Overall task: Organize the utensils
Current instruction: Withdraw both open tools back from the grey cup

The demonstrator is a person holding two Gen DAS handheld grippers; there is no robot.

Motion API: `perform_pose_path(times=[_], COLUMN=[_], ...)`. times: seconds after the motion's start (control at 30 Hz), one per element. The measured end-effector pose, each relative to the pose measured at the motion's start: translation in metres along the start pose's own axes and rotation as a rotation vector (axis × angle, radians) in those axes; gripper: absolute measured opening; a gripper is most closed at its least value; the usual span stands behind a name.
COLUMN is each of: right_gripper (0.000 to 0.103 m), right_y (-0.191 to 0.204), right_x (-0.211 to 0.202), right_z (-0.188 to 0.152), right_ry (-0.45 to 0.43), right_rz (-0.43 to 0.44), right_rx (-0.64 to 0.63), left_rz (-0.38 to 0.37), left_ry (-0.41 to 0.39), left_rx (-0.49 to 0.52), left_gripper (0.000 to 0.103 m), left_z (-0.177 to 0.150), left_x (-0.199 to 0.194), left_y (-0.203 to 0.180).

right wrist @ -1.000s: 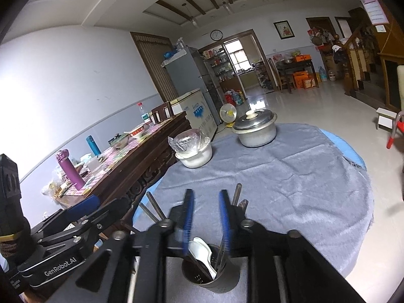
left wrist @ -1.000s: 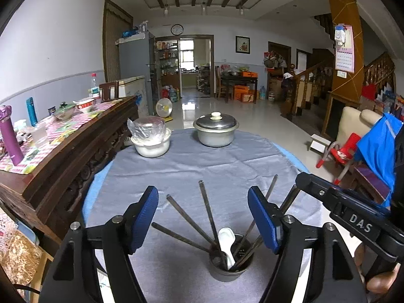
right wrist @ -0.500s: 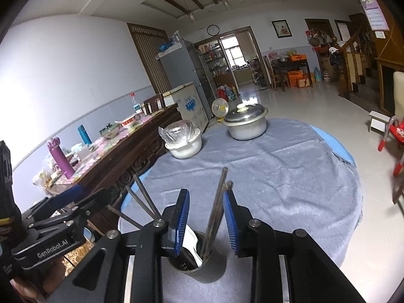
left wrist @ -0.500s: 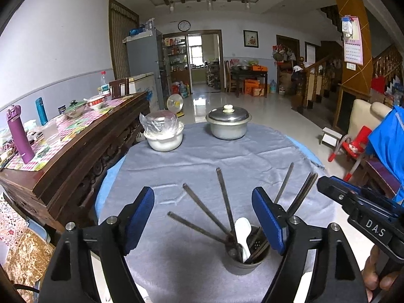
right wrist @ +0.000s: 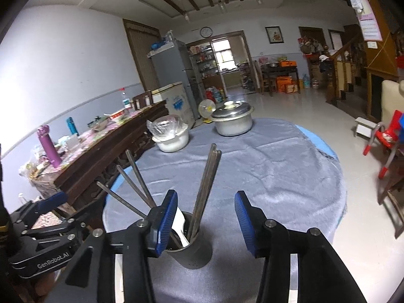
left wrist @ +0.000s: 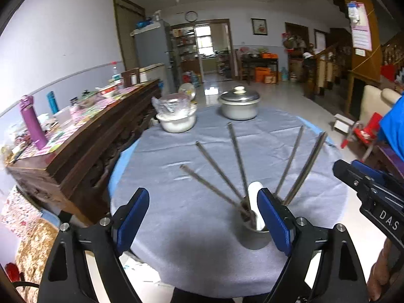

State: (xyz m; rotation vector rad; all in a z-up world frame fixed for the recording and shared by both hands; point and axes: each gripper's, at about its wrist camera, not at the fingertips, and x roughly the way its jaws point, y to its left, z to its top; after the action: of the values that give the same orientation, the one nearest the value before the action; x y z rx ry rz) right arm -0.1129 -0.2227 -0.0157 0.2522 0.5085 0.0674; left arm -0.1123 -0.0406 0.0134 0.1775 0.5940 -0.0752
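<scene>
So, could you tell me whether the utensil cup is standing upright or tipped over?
Upright: the cup stands on its base on the cloth, chopsticks leaning out.

A utensil holder point(right wrist: 190, 248) stands on the round table point(right wrist: 265, 176) at its near edge, with chopsticks point(right wrist: 205, 189) and a spoon point(left wrist: 255, 203) standing in it — the sticks fanned outward. At the table's far side sit a lidded pot point(right wrist: 232, 122) and, to its left, a covered bowl point(right wrist: 170, 135). A sideboard point(left wrist: 83, 136) runs along the table's left, bottles and dishes on top.
</scene>
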Motion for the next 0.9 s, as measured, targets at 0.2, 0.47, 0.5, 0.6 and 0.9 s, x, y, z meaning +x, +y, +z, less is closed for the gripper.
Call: perform_pose_path(times=[0.2,0.47,0.5,0.6,0.9], right_gripper=[0.056,0.060,0.062,0.063,0.063], right_y=[0.006,0.012,0.013,0.021,0.028], right_x=[-0.009,-0.037,-0.040,-0.044,-0.036], right_z=[-0.010,-0.020,-0.021,-0.023,-0.025], right_ry=[0.007,-0.006,-0.011,-0.028,-0.001], right_rz=[-0.038,-0.057,-0.058,-0.076,-0.076], right_rx=[0.004,0.025,0.020,0.003,0.007], left_rz=[0.023,0.035,0.036,0.041,0.041], left_ry=[0.008,-0.022,-0.029,-0.041,-0.031], left_rx=[-0.017,-0.035,-0.035,-0.041,-0.062], left_gripper=[0.088,0.088,0.088,0.088,0.088], left_z=[-0.008,-0.012,-0.012,-0.010,-0.013], left_x=[-0.012,-0.032,-0.034,-0.035,-0.033], left_y=[0.005,0.013,0.015,0.019,0.030])
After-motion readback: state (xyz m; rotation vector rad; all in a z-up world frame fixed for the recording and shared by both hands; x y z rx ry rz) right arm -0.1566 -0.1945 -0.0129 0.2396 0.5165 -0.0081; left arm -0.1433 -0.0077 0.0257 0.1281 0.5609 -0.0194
